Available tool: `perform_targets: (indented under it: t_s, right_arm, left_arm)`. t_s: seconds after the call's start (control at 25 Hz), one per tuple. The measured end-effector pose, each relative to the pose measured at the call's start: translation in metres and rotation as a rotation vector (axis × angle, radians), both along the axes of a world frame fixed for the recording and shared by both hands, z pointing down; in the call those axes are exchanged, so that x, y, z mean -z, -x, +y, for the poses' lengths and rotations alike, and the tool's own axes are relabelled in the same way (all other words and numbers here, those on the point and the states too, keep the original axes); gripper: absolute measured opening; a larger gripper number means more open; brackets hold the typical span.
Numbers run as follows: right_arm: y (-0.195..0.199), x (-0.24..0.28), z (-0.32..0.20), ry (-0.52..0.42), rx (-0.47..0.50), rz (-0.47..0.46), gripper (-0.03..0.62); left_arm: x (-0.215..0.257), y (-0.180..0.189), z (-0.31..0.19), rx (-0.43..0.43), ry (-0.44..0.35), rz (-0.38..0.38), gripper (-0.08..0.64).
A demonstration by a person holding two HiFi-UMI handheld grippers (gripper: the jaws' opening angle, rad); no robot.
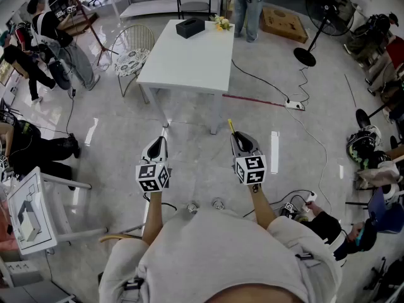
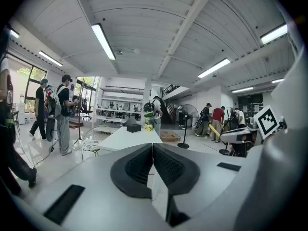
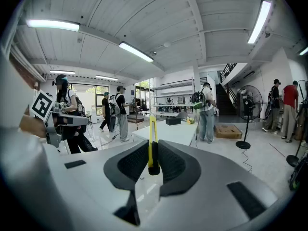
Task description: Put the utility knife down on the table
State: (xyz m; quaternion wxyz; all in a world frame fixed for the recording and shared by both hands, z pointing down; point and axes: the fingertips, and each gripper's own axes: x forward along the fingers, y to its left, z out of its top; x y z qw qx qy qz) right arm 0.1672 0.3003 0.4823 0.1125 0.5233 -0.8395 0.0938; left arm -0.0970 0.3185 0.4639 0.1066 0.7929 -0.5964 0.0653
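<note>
A yellow and black utility knife (image 3: 152, 143) stands clamped between the pads of my right gripper (image 3: 153, 153), its yellow end sticking up past the jaws. From the head view the right gripper (image 1: 243, 145) hangs over the floor with the knife's yellow tip (image 1: 231, 126) pointing toward the white table (image 1: 189, 59), which stands some way ahead. My left gripper (image 1: 156, 150) floats beside it, level with it. In its own view the left gripper (image 2: 152, 160) has its pads together with nothing between them.
On the table's far end sit a black box (image 1: 190, 27) and yellow flowers (image 1: 221, 23). A wire chair (image 1: 132, 49) stands left of the table. A cable and power strip (image 1: 294, 105) lie on the floor to the right, near a standing fan (image 1: 319, 27). Several people stand around.
</note>
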Motion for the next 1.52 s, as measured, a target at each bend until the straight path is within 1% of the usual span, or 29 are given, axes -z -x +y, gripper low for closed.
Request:
perform_targets:
  t_s: [0.6,0.84,1.28,1.52]
  right_arm:
    - [0.002,-0.003,-0.005,0.003,0.012,0.006,0.080]
    - [-0.007,0.000,-0.012,-0.002,0.007,-0.026,0.080]
    - [-0.028,-0.008,-0.023,0.018,0.058,-0.021,0.080]
    - [-0.030,-0.019,-0.031,0.039,0.071,-0.022,0.080]
  left_arm:
    - [-0.006,0.001,-0.002,0.011,0.012,-0.004,0.020]
    - [-0.005,-0.011,-0.005,0.010,0.013,-0.009,0.020]
    - [-0.001,-0.040,-0.017,0.030,0.002,-0.029,0.020]
    - [-0.006,-0.044,-0.025,0.033,0.013,-0.038,0.020]
